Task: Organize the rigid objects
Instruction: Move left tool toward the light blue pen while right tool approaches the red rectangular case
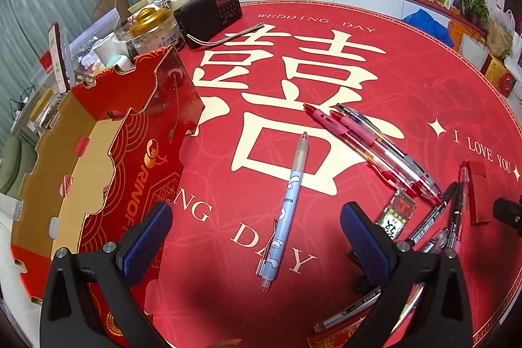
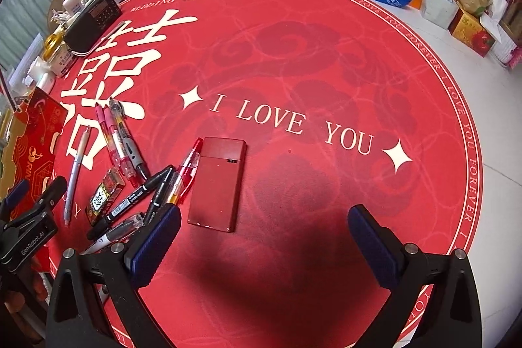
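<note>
Both grippers hang above the round red wedding mat (image 2: 293, 54) with nothing held. The left gripper (image 1: 256, 242) has its fingers spread wide, straddling the light-blue cartoon-print pen (image 1: 287, 207), which lies alone near the middle of the mat with its tip pointing away from the camera. That alignment suggests this pen is the intended next pick. The right gripper (image 2: 264, 245) is likewise spread wide and empty, over bare mat just beside the near short end of the flat red case (image 2: 217, 185).

The items to be organised lie loose on the mat. A group of pink and red gel pens (image 1: 365, 145) lies side by side, diagonally, beyond the blue pen. Black markers (image 2: 137, 201) and a red-barrelled pen (image 2: 187, 172) are fanned in an untidy heap just beside the red case, some crossing one another. A small printed packet (image 2: 104, 196) lies between the heap and the blue pen; its contents cannot be read.

The open red-and-gold cardboard tray (image 1: 98, 152) stands at the mat's left edge, its interior showing bare. Judged from position, it is the likely receptacle, placed within reach of the left gripper. A black radio (image 1: 212, 12) and jars crowd the far-left edge, clear of the work.

No item appears sorted yet.
</note>
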Tool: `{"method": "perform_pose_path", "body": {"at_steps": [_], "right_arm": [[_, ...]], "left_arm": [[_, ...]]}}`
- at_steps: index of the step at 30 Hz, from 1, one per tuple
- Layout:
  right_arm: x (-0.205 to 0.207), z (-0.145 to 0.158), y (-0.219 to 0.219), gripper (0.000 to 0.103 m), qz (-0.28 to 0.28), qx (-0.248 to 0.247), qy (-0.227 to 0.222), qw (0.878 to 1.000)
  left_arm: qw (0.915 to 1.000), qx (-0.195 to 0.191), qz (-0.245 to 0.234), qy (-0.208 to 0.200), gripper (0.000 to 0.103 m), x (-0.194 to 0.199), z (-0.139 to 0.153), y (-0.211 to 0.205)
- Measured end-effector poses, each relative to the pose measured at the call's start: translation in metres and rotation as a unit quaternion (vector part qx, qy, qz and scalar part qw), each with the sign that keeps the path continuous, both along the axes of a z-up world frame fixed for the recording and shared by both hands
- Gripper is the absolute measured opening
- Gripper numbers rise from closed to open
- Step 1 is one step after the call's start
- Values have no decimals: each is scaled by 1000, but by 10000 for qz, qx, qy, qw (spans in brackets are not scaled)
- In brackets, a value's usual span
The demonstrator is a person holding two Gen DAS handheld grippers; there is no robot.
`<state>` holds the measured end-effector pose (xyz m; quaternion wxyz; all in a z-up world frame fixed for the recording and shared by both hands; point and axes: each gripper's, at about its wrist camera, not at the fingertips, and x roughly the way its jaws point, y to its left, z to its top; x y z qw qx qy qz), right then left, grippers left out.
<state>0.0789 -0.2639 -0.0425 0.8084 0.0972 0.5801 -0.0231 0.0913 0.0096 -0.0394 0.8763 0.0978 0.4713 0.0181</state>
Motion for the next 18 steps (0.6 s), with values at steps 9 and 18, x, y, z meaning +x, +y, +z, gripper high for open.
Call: {"method": "perform_pose_path", "body": {"at_steps": [9,18], "right_arm": [[0,-2,-3,103,-83,41,61,9999],[1,-2,-2,103,-84,38,93,9999]], "left_arm": [[10000,10,2,1,103,0,-1,2],[10000,-7,-33,28,103,2,-3,3]]}}
